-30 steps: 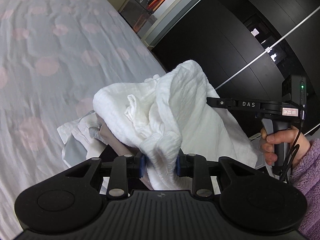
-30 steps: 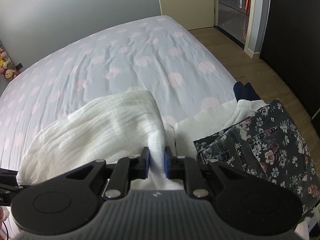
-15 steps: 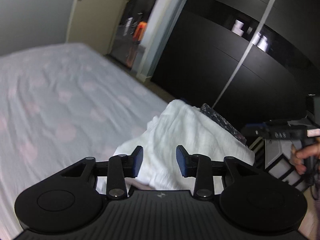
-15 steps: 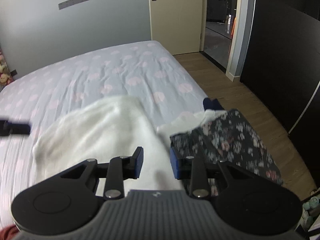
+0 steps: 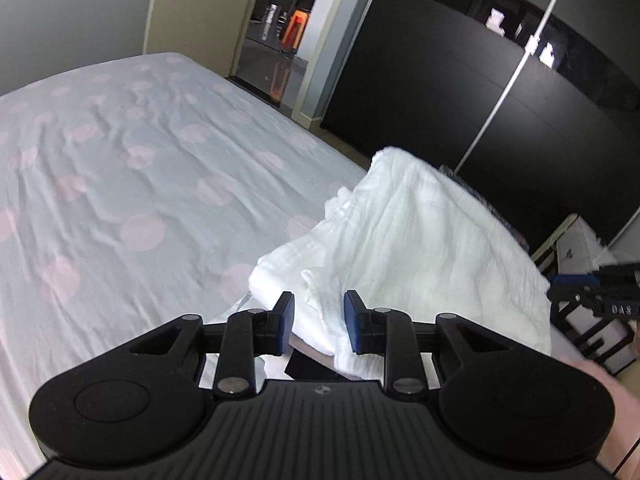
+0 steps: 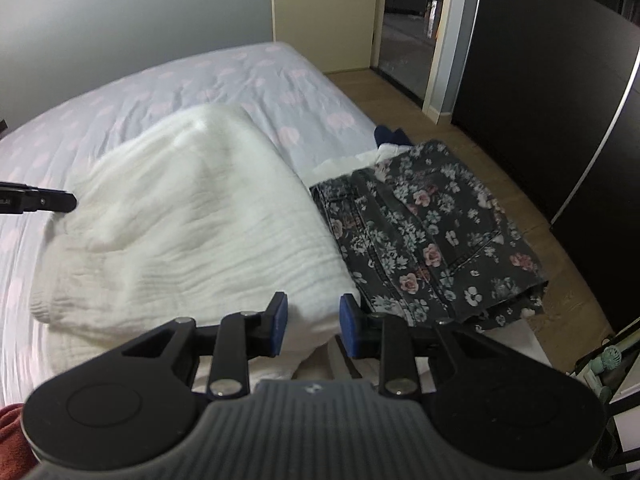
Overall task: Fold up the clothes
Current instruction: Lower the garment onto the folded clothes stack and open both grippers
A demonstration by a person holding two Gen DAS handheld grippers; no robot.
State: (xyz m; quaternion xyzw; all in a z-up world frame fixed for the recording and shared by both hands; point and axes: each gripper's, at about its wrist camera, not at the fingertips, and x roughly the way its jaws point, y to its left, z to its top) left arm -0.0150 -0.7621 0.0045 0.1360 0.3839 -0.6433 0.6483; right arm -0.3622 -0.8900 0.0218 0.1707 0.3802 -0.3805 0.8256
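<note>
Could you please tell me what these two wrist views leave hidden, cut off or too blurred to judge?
- Left wrist view: the right gripper is cut by the right edge; its jaws are unseen.
- Right wrist view: the white garment is motion-blurred, and the right gripper body hides its near edge.
- Right wrist view: clothes under the floral garment are covered.

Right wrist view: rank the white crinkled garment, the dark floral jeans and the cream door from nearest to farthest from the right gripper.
1. White crinkled garment: its corner lies between the right gripper fingers.
2. Dark floral jeans: just beyond, to the right.
3. Cream door: far past the bed.
</note>
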